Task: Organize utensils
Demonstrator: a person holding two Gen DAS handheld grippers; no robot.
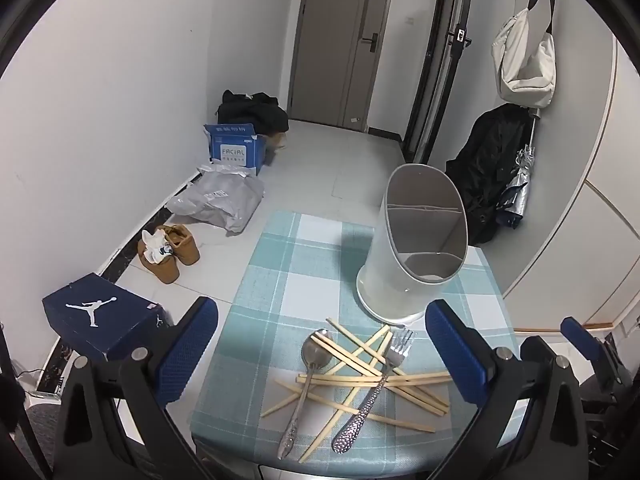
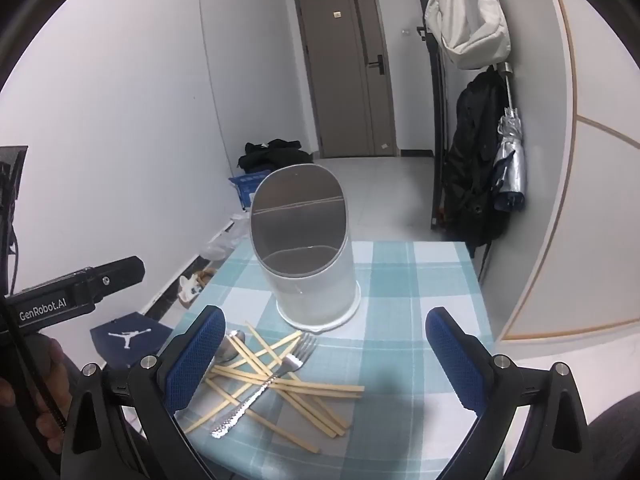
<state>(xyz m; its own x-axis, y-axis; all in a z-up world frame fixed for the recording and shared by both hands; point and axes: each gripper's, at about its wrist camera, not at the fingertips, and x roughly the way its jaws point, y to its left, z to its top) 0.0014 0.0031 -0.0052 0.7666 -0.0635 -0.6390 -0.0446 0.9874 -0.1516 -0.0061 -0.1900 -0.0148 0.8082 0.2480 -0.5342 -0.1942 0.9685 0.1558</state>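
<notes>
A white utensil holder (image 1: 404, 256) (image 2: 308, 264) with a slanted top and inner dividers stands upright on the checked tablecloth (image 1: 288, 276) (image 2: 404, 280). In front of it lies a loose pile of wooden chopsticks (image 1: 360, 376) (image 2: 280, 380), with a metal spoon (image 1: 308, 372) (image 2: 229, 350) and a metal fork (image 1: 380, 376) (image 2: 268, 380) on top. My left gripper (image 1: 320, 348) hovers above the pile, open, nothing between its blue pads. My right gripper (image 2: 324, 356) is open too, empty, above the table with the pile near its left finger.
The small table ends close on the left and right. On the floor to the left are a dark blue shoebox (image 1: 100, 320) (image 2: 124, 340), brown boots (image 1: 168, 252), a grey bag (image 1: 220, 200) and a blue carton (image 1: 236, 148). Coats and an umbrella (image 2: 508, 168) hang at right.
</notes>
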